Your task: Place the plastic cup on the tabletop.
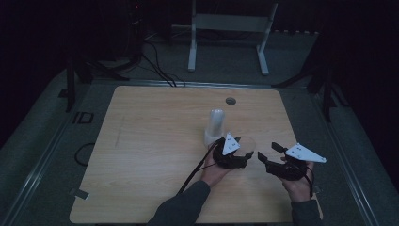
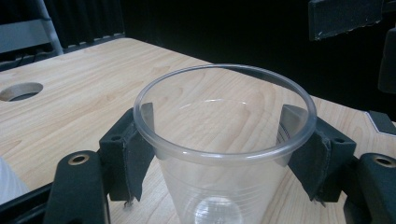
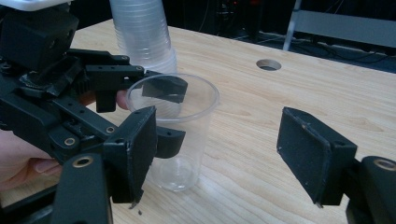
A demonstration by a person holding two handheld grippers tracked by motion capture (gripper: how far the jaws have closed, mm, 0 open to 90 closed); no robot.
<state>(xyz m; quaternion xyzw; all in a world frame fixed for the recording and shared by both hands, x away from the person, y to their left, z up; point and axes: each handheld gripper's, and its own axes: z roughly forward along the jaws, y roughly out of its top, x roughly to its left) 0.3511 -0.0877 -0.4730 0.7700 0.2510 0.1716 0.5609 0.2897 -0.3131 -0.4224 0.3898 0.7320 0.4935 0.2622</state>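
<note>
A clear plastic cup (image 2: 224, 154) stands upright on the wooden table (image 1: 150, 155), right of centre near the front. My left gripper (image 2: 217, 140) is shut on it, one black pad pressing each side just under the rim. The high view has that cup (image 1: 248, 143) in front of the left gripper (image 1: 244, 153). In the right gripper view the cup (image 3: 187, 140) stands empty with the left gripper (image 3: 168, 114) around it. My right gripper (image 3: 219, 154) is open, its jaws wide apart and bare, a short way to the cup's right (image 1: 268, 151).
A tall stack of clear cups (image 1: 215, 125) stands just behind the left gripper, widening toward the table (image 3: 144, 32). A round cable hole (image 1: 230, 100) sits near the table's far edge. A white frame stand (image 1: 229, 23) is on the floor beyond.
</note>
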